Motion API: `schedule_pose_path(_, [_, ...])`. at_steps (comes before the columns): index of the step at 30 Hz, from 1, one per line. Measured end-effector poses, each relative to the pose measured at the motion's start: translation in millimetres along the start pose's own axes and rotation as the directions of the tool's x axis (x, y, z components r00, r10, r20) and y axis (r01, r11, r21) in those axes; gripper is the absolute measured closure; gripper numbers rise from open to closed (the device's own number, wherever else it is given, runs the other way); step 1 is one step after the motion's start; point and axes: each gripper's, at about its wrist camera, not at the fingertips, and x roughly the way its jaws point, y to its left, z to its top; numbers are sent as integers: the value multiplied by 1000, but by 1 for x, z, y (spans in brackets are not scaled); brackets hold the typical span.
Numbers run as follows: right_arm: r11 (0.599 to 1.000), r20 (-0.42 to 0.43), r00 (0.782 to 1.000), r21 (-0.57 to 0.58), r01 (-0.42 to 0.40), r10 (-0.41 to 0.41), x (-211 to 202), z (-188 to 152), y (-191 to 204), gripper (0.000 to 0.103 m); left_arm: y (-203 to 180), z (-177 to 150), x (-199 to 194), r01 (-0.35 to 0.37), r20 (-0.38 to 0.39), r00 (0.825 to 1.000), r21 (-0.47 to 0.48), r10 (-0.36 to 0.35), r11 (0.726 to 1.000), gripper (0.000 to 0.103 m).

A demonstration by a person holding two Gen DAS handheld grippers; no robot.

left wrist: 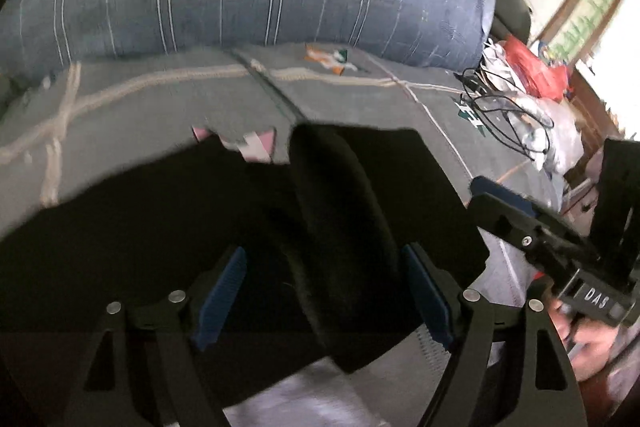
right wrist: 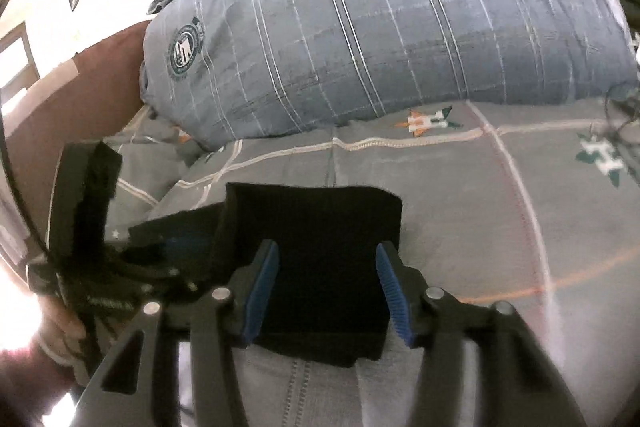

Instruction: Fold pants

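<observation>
The black pants (right wrist: 320, 223) lie folded into a compact rectangle on the grey printed bedsheet (right wrist: 480, 211). My right gripper (right wrist: 327, 291) hangs open just over their near edge, with its blue pads (right wrist: 260, 287) on either side of the cloth and not pressing it. In the left wrist view the pants (left wrist: 200, 219) fill the lower half, with a rounded fold running up between the fingers. My left gripper (left wrist: 326, 295) is open above that fold and holds nothing. Each gripper shows at the edge of the other's view: the right gripper (left wrist: 496, 197), the left gripper (right wrist: 176, 243).
A big blue-grey striped pillow (right wrist: 380, 27) lies along the far side of the bed. At the bed's right end sit tangled black cables (left wrist: 500, 115), a red bag (left wrist: 532, 67) and other clutter. A hand (left wrist: 588, 339) grips the right tool.
</observation>
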Motion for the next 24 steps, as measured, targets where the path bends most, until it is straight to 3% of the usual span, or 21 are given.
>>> schedule_pose_path(2, [999,-15,1000,28,-22,23,6,-3,-7,51,1,2,6,27,4,1000,-31,-27,999,29])
schedule_pose_path(3, [999,-19,1000,34,-23,23,8,-3,-8,50,1,5,9,35,15,999,-31,-34,999,52])
schedule_pose_path(5, [999,-17,1000,31,-10,11,6,-3,-8,49,-3,15,11,67,9,998,-20,-67,998,84])
schedule_pose_path(7, [1000,1,1000,26,-16,16,-1,-1,-7,49,-6,27,6,83,37,996,29,-84,996,88])
schedule_pose_path(10, [999,56,997,5,-45,45,-14,8,-1,49,-17,33,-24,73,114,990,133,-88,989,89])
schedule_pose_path(12, [998,66,996,-5,-68,68,-16,12,3,49,-12,25,-34,43,121,991,140,-61,989,89])
schedule_pose_path(14, [996,54,994,-16,-89,90,-8,13,7,49,4,17,-26,17,58,998,92,-22,996,83])
schedule_pose_path(17, [995,12,996,-42,-88,89,12,11,18,49,31,-5,-19,-89,23,996,-3,89,996,59])
schedule_pose_path(20, [995,-24,997,-64,-80,79,27,9,25,52,48,-13,-34,-19,45,999,-83,23,996,56])
schedule_pose_path(21, [994,-26,996,-68,-85,84,29,9,27,53,52,-15,-40,-22,58,998,-94,28,995,53])
schedule_pose_path(24, [990,-39,993,-77,-116,113,38,11,33,70,59,-19,-54,-77,87,993,-92,85,993,47])
